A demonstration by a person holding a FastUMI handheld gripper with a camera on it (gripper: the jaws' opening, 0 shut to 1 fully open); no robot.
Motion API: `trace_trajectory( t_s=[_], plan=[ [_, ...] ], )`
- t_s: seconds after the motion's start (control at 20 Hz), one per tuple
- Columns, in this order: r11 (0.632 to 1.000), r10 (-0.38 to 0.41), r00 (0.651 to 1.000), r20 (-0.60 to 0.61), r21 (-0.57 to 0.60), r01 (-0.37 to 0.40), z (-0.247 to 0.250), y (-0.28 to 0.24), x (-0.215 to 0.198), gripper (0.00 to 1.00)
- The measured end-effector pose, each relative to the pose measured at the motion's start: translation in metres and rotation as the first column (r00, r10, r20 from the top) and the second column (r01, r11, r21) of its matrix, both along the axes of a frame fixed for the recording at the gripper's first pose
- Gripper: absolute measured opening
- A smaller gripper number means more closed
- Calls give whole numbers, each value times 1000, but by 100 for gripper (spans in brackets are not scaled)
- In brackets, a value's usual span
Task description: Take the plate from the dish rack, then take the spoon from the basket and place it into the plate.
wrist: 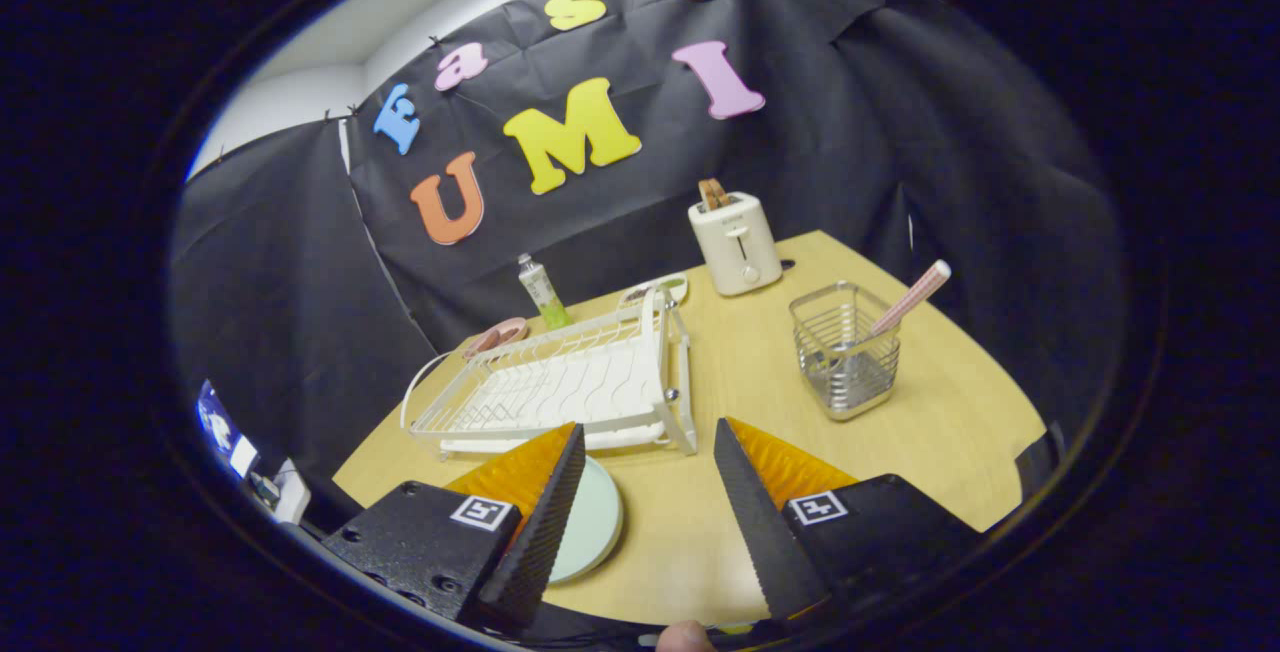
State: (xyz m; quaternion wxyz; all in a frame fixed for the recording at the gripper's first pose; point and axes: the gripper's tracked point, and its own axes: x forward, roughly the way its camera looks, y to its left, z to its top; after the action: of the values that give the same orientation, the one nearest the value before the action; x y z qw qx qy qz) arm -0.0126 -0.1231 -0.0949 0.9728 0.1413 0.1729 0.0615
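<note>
While the gripper (650, 502) is hovering with its 2 fingers spread wide and nothing between them, the plate (592, 522) is lying flat on the table (950, 412), partly hidden behind the left finger. It is showing as a round, smooth disc in pale mint green with a thin rim. The spoon (912, 297) is leaning in the basket (843, 350), its pinkish patterned handle sticking out over the rim; the basket is a squarish metal wire cage, shiny and see-through, standing beyond the right finger. Just beyond the plate, the dish rack (560, 387) is sitting, white wire with curved slots. Farther back, a cream toaster (735, 242) is holding toast, and a green tube (543, 294) is standing near the wall.
</note>
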Motion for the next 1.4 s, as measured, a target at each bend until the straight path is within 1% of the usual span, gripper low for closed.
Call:
trace_trajectory(
  t_s=[0.2, 0.3, 0.4, 0.45, 0.55, 0.75, 0.95, 1.0, 1.05, 1.1, 1.2, 1.3, 1.4],
  plan=[
    [990, -51, 992, 119, -128, 66, 10, -59, -10, 91],
    [970, -77, 983, 165, -214, 112, 9, -94, -11, 93],
    [953, -114, 975, 190, -255, 161, 8, -126, -9, 94],
    [952, -130, 972, 195, -251, 178, 6, -138, -6, 94],
    [959, -153, 968, 198, -206, 194, 0, -156, 6, 94],
    [972, -161, 970, 183, -142, 188, -13, -177, 47, 94],
    [982, -148, 978, 143, -95, 163, -22, -181, 84, 86],
    [985, -143, 980, 137, -80, 155, -23, -178, 90, 79],
    [987, -132, 982, 137, -69, 143, -24, -174, 93, 76],
    [989, -119, 983, 136, -67, 129, -25, -170, 96, 67],
    [988, -114, 985, 129, -86, 126, -27, -169, 99, 49],
    [987, -115, 985, 125, -97, 128, -26, -168, 101, 35],
    [990, -96, 988, 120, -88, 107, -21, -163, 98, 25]
  ],
)
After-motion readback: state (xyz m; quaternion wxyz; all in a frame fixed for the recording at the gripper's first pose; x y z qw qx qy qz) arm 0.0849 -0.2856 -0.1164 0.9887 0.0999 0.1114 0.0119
